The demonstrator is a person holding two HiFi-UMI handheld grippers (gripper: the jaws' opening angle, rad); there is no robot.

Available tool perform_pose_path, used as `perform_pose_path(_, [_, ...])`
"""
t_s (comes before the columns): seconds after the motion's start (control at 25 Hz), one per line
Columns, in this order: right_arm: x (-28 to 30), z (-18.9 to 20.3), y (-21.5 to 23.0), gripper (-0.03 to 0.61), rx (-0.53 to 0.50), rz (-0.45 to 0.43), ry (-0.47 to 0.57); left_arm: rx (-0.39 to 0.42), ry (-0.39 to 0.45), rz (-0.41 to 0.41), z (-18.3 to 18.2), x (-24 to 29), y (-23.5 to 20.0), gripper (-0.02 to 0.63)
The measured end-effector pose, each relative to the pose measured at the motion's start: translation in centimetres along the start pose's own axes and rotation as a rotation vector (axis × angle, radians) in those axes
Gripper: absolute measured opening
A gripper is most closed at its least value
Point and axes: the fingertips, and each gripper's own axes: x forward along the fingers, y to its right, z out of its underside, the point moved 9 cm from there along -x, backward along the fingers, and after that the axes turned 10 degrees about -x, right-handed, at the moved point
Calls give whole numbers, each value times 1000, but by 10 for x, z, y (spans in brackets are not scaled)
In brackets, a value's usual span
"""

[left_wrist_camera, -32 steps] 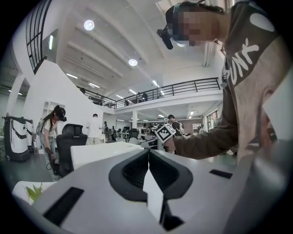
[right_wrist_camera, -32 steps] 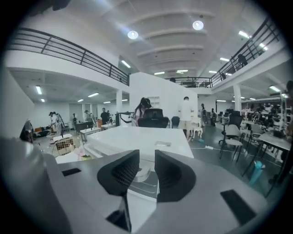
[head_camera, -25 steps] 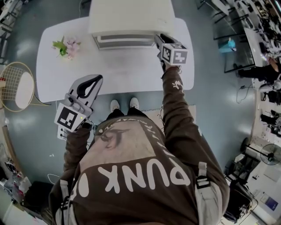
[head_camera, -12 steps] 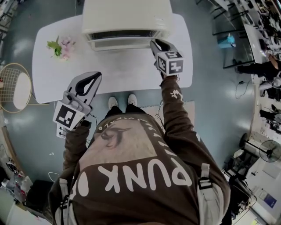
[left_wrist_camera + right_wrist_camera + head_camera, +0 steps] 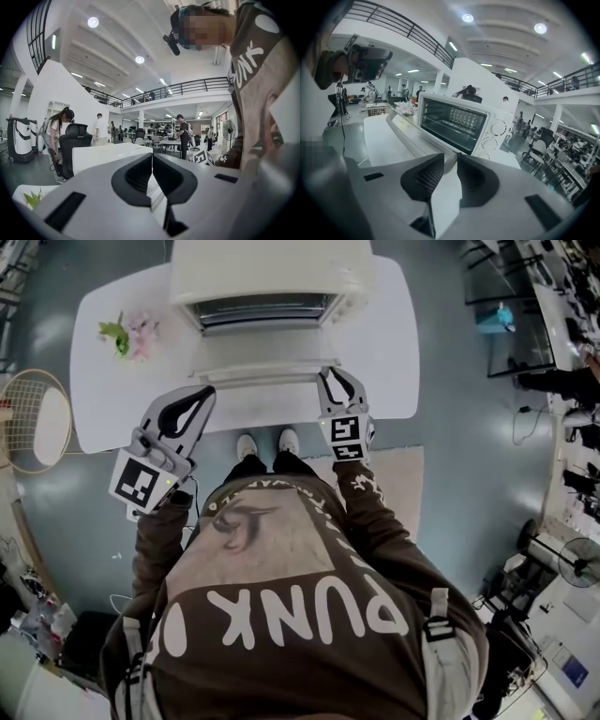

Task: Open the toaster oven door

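Head view steeply down; right gripper view close, level; both show toaster oven [image 5: 267,273].

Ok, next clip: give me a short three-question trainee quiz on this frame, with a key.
1. True or false: the toaster oven door stands shut against the toaster oven.
2. Which gripper holds the door? A. left gripper B. right gripper C. both
3. Fill in: the left gripper's jaws are ____, with nothing between them.

Key: 1 false, the door lies folded down; 2 B; 3 together.
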Motion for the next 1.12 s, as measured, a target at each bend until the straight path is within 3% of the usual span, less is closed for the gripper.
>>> perform_pose_path(0.48, [4, 86, -50, 9, -40, -81, -133, -9, -46, -13, 4, 8, 12, 6])
perform_pose_path(0.68, [24, 116, -67, 9, -5, -151, -231, -12, -14, -8, 0, 7, 15, 6])
perform_pose_path(0.8, [36, 130, -72, 11, 14, -168, -271, -20, -45, -22, 3, 5, 14, 6])
perform_pose_path(0.92, [43, 135, -73, 38, 26, -166, -279, -19, -44, -23, 3, 4, 14, 6])
perform_pose_path(1.12, [39, 140, -71, 26, 14, -162, -263, -21, -42, -20, 5, 8, 13, 6])
